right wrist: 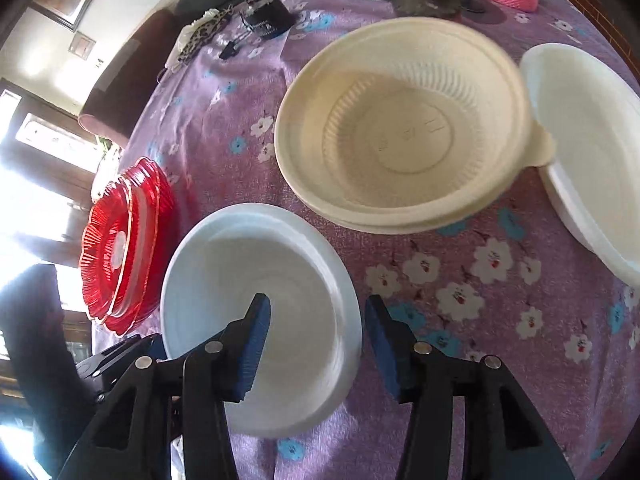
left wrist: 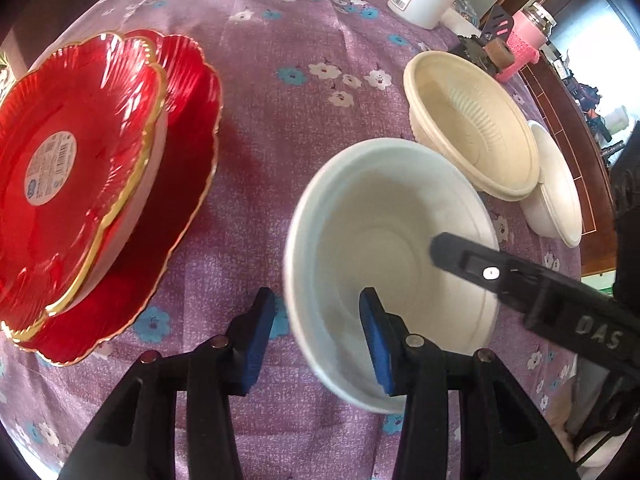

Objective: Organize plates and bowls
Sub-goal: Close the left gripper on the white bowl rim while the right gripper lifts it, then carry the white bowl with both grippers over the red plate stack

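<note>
**Ana:** Tool first: the left tool [left wrist: 318,332] straddles the near rim of the white bowl [left wrist: 394,248], one pad outside the wall, one inside. I see a gap at the pads, so I read it as released, not clenched. The right tool [right wrist: 318,340] does the same on the opposite rim, left pad inside, right pad outside, also not pressing.

**Ben:** And where does the bowl sit?

**Ana:** On the table [left wrist: 280,120], on its purple flowered cloth, between the red plates [left wrist: 80,168] and the cream bowl [left wrist: 472,128]. Going by size: the table, then the red plates stacked off to the left, then the cream bowl beyond, then a smaller white bowl [left wrist: 556,188] touching the cream one's far side.

**Ben:** What does the coming move turn on?

**Ana:** The white bowl's rim lies directly under both tools, so either could close on it. The cream bowl lies ahead of the right tool, so I judge that hand nearer for nesting.

**Ben:** Do the views differ?

**Ana:** The left wrist view shows the right tool's finger reaching into the bowl, and a label on the top red plate. The right wrist view shows the cream bowl's ribbed inside and that it seems to be two nested
</note>
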`<control>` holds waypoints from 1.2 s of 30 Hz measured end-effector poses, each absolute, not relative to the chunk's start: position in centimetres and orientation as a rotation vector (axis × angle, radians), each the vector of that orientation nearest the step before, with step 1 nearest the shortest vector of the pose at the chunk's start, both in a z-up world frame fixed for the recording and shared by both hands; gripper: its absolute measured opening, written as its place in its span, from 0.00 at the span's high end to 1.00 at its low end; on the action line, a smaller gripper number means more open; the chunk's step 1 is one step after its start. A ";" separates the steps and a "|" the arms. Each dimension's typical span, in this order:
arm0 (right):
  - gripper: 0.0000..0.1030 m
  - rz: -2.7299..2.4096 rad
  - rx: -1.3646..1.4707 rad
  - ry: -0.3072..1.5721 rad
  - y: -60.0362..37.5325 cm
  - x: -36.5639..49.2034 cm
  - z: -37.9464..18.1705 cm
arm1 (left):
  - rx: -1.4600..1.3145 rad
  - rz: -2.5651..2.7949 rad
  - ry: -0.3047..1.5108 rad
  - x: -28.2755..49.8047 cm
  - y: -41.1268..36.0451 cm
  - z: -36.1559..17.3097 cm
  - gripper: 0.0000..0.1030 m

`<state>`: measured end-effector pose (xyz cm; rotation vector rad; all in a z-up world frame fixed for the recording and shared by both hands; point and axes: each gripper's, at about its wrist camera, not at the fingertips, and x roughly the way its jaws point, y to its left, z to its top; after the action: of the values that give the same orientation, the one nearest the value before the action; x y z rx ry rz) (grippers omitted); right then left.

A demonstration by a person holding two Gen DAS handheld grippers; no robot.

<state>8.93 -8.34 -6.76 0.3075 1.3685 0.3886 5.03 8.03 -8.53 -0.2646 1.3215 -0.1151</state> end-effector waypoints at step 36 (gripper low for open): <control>0.84 0.443 0.297 1.155 -0.4 6.6 3.4 | -0.357 -0.090 1.060 1.0 17.8 2.3 0.85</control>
<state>6.60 -0.38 3.45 0.2973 1.1552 0.4433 0.99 17.75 2.30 -0.3566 1.0602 -0.0897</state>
